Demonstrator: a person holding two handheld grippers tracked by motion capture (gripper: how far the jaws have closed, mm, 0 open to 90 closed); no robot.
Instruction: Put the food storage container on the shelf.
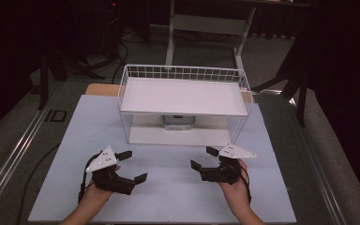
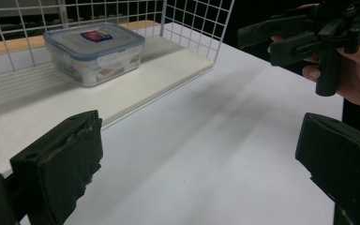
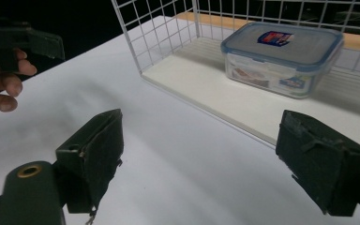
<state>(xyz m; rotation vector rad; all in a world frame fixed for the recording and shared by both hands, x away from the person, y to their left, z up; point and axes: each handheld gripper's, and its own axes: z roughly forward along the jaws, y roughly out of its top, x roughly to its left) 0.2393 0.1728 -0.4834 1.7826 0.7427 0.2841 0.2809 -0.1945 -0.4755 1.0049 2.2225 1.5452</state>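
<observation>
High view: white table [image 1: 168, 197] with a white wire rack [image 1: 183, 105] at twelve o'clock, solid shelf on top, clear plastic container [image 1: 179, 122] tucked on the lower board beneath it, towards the back. Left gripper [image 1: 132, 166] at seven o'clock from the rack, held in a hand, jaws spread wide with nothing between them, pointing towards three o'clock. Right gripper [image 1: 204, 158] at five o'clock from the rack, likewise held, jaws wide apart and empty, pointing towards nine o'clock. Both tips well apart from the rack and from each other. Left gripper view: two black jaws rising at the lower corners, far apart, bare table between. Container [image 2: 94, 52] with blue-rimmed lid at eleven o'clock, standing upright on the rack's lower board inside the wire walls. Right gripper [image 2: 262, 40] at one o'clock, gripped by fingers. Right gripper view: jaws again set wide at the lower corners, clear of everything. Container [image 3: 282, 58] at one o'clock on the board, label on the lid; left gripper's jaw and fingers at ten o'clock.
</observation>
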